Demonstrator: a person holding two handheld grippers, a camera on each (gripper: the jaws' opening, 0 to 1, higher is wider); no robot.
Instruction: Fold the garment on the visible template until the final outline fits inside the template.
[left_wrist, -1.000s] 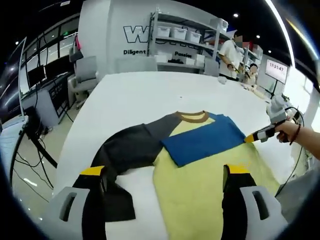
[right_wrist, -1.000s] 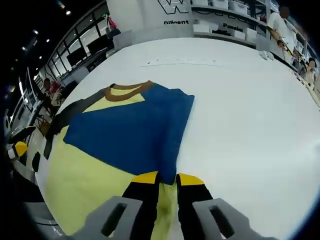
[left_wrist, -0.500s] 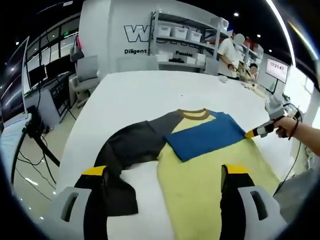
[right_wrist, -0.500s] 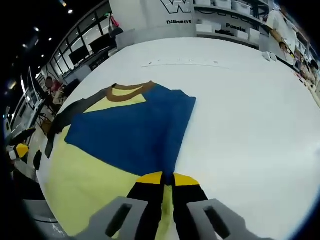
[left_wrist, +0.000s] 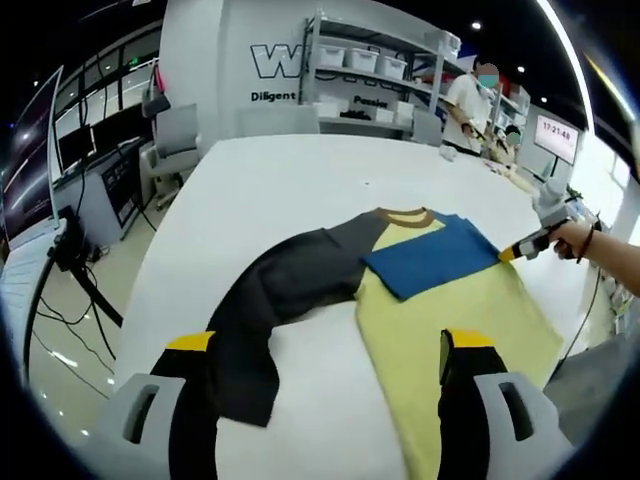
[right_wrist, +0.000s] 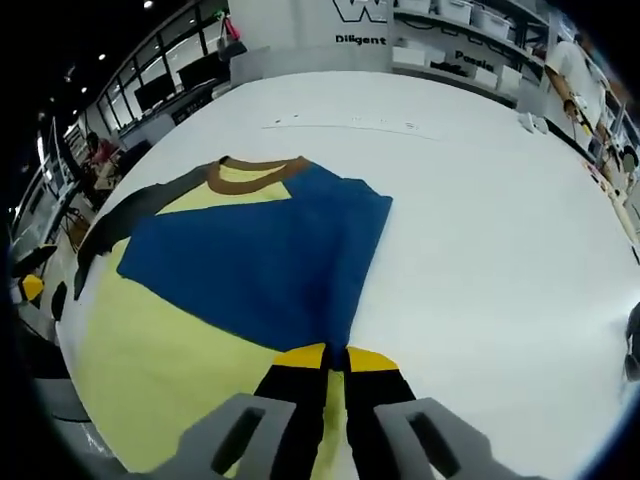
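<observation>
Garment (left_wrist: 440, 300) spread flat on the white bench (left_wrist: 300, 180), yellow body toward the near edge, brown collar (left_wrist: 405, 214) toward the far side. Blue sleeve (right_wrist: 260, 260) folded across the chest, lying over the yellow panel. Dark grey sleeve (left_wrist: 270, 300) stretched out on the opposite side, cuff end lying between the jaws of the left gripper (left_wrist: 330, 345). Left gripper held wide, jaws well apart above the bench, nothing between them but cloth below. Right gripper (right_wrist: 325, 358) pinched narrow on the lower tip of the blue sleeve, yellow-tipped jaws nearly touching with fabric caught between. Same gripper visible in the left gripper view at the right side of the garment, gripped by a hand (left_wrist: 580, 240). Shelving with bins (left_wrist: 375, 85) beyond the bench, a person (left_wrist: 478, 105) standing beside it.
</observation>
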